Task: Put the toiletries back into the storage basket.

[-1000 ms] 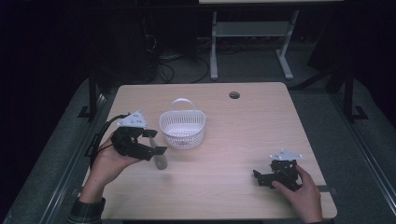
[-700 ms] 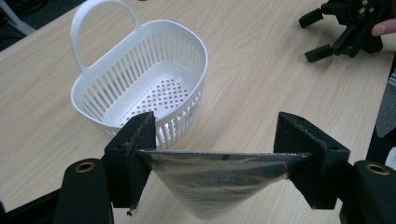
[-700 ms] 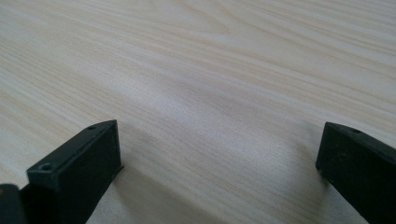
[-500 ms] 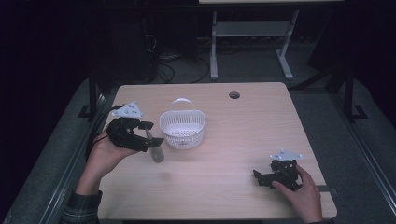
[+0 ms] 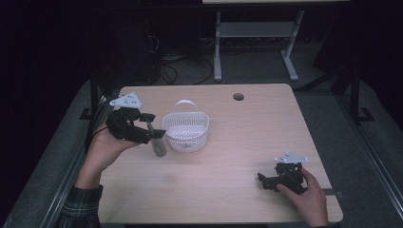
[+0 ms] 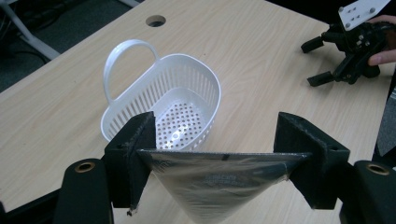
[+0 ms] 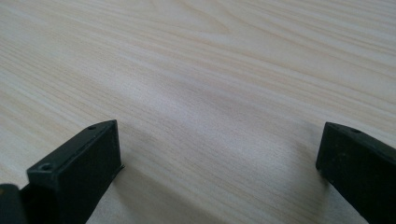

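High view: left claw (image 5: 151,132), pinching a grey translucent plastic pouch (image 5: 158,145) by its top edge, has lifted it off the pale wooden worktop (image 5: 247,137) beside the white slotted plastic basket (image 5: 186,130). Placement into the basket likely follows; right claw (image 5: 268,180) rests spread, empty.

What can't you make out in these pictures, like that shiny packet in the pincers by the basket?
- Silvery packet: left gripper view, its lower end is cut off by the bottom edge; its print is too blurred to read.
- Same packet in the high view: too small and dim to identify.
- White basket: left gripper view, its near wall is hidden behind the left gripper.
- Right gripper: high view, partly covered by the person's hand.
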`<state>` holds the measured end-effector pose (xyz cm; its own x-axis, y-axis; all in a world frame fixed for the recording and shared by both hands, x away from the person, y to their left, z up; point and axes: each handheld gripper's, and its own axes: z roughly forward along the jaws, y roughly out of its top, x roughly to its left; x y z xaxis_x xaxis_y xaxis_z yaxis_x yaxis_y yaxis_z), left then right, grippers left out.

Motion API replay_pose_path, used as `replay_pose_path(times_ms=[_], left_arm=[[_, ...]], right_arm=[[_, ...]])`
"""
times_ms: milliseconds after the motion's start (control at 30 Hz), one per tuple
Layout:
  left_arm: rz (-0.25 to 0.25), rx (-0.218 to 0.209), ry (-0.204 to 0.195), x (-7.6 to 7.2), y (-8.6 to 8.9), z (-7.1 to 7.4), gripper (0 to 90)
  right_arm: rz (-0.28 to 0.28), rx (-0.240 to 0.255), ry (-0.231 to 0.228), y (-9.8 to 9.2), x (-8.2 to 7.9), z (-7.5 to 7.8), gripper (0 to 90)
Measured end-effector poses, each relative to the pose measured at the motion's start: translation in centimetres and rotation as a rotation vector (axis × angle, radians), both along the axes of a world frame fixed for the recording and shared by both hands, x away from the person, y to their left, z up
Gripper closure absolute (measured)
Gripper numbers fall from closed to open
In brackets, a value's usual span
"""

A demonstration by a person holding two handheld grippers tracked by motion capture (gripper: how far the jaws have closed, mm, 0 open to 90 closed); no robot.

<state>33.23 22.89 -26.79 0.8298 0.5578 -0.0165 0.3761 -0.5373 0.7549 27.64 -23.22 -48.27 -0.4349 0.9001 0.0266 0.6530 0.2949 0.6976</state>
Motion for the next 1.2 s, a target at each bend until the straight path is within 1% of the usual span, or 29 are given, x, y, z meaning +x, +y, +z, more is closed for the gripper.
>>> replay_pose_path(times_ms=[100,133,167,367,767,933,967,1200], left_arm=[[0.004,-0.014,0.001,0.3,0.0,0.3,29.4],[0.002,-0.011,0.001,0.4,0.0,0.4,29.4],[0.004,-0.018,0.000,0.4,0.0,0.5,29.4],[0.004,-0.028,-0.005,1.0,-0.2,1.1,29.4],[-0.001,-0.029,-0.008,2.3,-1.0,1.8,29.4],[0.005,-0.031,-0.011,2.8,-1.3,2.1,29.4],[0.004,-0.027,-0.011,3.0,-1.3,2.2,29.4],[0.008,-0.029,-0.015,3.9,-1.7,2.3,29.4]], right_arm=[[0.000,0.000,0.000,0.0,0.0,0.0,0.0],[0.000,0.000,0.000,0.0,0.0,0.0,0.0],[0.000,0.000,0.000,0.0,0.0,0.0,0.0],[0.000,0.000,0.000,0.0,0.0,0.0,0.0],[0.000,0.000,-0.001,0.0,0.0,0.0,0.0],[0.000,0.000,0.000,0.0,0.0,0.0,0.0],[0.000,0.000,-0.001,0.0,0.0,0.0,0.0],[0.000,0.000,0.000,0.0,0.0,0.0,0.0]])
